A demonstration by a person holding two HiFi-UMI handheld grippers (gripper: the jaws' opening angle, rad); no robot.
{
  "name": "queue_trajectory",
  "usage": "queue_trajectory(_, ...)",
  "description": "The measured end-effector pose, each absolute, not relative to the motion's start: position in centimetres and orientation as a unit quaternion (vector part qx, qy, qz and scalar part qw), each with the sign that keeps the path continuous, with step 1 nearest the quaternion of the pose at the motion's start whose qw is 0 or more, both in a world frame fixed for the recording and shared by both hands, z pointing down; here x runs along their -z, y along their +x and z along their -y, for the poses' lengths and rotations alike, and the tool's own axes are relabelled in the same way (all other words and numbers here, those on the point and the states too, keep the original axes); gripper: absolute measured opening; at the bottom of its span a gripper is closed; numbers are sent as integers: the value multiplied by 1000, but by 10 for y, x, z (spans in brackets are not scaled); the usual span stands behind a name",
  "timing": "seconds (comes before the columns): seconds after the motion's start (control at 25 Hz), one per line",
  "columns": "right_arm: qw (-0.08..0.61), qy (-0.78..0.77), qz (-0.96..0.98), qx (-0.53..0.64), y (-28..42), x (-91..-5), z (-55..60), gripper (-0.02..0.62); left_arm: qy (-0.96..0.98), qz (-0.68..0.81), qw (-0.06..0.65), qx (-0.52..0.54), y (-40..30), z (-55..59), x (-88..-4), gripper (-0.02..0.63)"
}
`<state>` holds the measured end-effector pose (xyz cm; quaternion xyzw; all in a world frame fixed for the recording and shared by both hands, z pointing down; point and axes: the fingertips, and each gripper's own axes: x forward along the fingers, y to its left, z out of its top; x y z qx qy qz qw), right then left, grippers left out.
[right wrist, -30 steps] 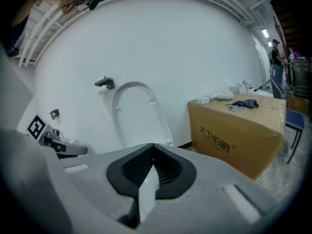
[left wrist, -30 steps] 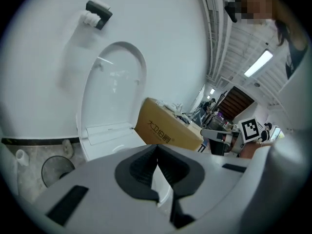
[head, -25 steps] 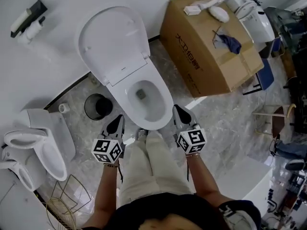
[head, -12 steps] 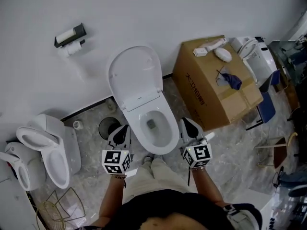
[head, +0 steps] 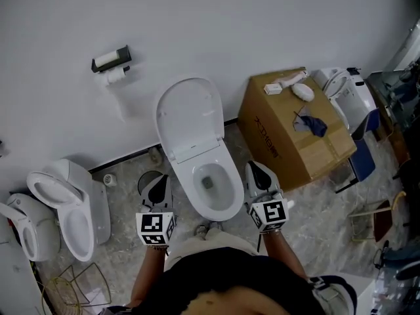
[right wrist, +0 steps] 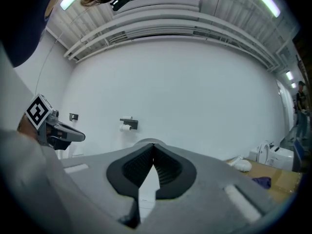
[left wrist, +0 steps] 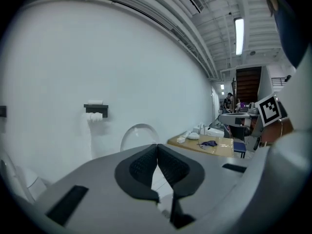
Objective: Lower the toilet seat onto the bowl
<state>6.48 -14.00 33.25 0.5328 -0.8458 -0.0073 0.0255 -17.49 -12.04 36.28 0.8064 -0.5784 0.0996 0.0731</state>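
looking down in the head view, you have the toilet in the middle of the frame. the toilet seat (head: pixel 190 117) stands raised, tipped back at the white wall (head: pixel 262 18), and the open bowl (head: pixel 230 202) lies below it, toward you. your left hand-held gripper (head: pixel 161 179) sits just left of the bowl's front and your right hand-held gripper (head: pixel 252 168) just right of it, neither touching the toilet. a black bin (head: pixel 143 177) shows beside the left one, partly covered by it. a cardboard box (head: pixel 289 143) fills the right of the frame with a blue cloth (head: pixel 314 125) on top. a second toilet (head: pixel 69 209) stands at the lower left, and a paper roll holder (head: pixel 110 61) hangs on the wall at the upper left.

in the left gripper view, the black pads (left wrist: pixel 141 167) are pressed together with nothing between them. the raised seat shows as a pale arch just above the tips at centre, with the roll holder to its left and the box to its right. your right hand-held gripper shows at the right edge.

in the right gripper view, the pads likewise meet tip to tip and hold nothing. the roll holder sits on the wall above and left of the tips, your left hand-held gripper pokes in at the left edge, and the box lies at the lower right.
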Motion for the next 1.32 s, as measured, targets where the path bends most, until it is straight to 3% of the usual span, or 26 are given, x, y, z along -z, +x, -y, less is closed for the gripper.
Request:
queue_trajectory(0.6, 32, 528, 849, 17, 60, -317, 136, 5, 808, 581, 25, -90, -165, 128, -330, 5)
queue_trajectory(1.32, 25, 531, 847, 21, 59, -316, 141, 5, 792, 607, 18, -62, -163, 126, -326, 5)
